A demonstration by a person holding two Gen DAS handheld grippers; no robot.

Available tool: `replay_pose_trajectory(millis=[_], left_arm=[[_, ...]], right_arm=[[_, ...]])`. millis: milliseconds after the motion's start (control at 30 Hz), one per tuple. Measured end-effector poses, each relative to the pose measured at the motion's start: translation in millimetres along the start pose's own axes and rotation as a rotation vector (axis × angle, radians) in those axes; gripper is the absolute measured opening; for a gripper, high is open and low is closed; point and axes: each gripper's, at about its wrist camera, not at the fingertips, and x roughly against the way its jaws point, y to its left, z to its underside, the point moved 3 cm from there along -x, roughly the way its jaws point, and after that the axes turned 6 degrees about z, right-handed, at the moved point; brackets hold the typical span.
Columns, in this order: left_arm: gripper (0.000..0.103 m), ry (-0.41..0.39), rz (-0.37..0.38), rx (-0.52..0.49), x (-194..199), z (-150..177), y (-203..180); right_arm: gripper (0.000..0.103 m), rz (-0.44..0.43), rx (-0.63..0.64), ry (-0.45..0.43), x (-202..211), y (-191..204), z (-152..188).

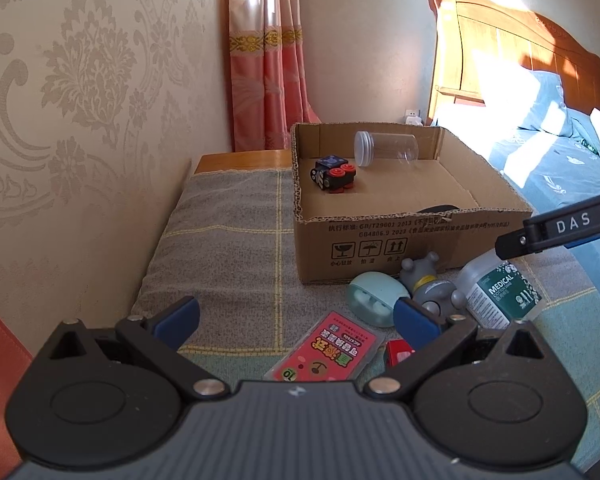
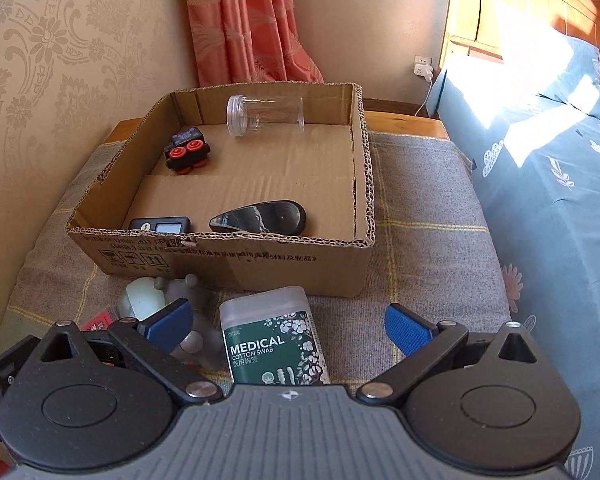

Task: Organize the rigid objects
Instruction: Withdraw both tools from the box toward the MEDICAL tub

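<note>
A cardboard box (image 2: 300, 258) stands on a grey checked cloth. Inside it lie a clear plastic jar (image 2: 266, 115), a black toy train with red wheels (image 2: 187, 153), a small black device with a screen (image 2: 162, 225) and a dark marbled object (image 2: 260, 218). In front of the box lie a cotton swab box (image 2: 274, 340), a grey toy figure (image 1: 430, 284), a mint green case (image 1: 374, 298), a pink packet (image 1: 326, 348) and a small red item (image 1: 398, 352). My left gripper (image 1: 298, 316) is open above the pink packet. My right gripper (image 2: 288, 324) is open, its jaws on either side of the swab box.
A patterned wall runs along the left, with a pink curtain (image 1: 266, 56) behind the box. A bed with blue bedding (image 2: 548, 168) and a wooden headboard (image 1: 512, 52) lies to the right. A wall socket with a plug (image 2: 422, 65) sits at the back.
</note>
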Motion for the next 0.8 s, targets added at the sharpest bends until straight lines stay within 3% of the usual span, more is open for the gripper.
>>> replay_pose_trajectory(millis=[267,433,800], left_arm=[[0.102,0.005,0.003,0.006,0,4,1],[0.102,0.007,0.002,0.015,0,5,3],[0.102,0.026,0.001,0.026,-6,10,8]], right_arm=[[0.103,0.057,-0.143,-0.097,0,-13,8],[0.103,0.087,-0.110,-0.056,-12,-10,10],[0.103,0.030,-0.020,0.036,-22,4,45]])
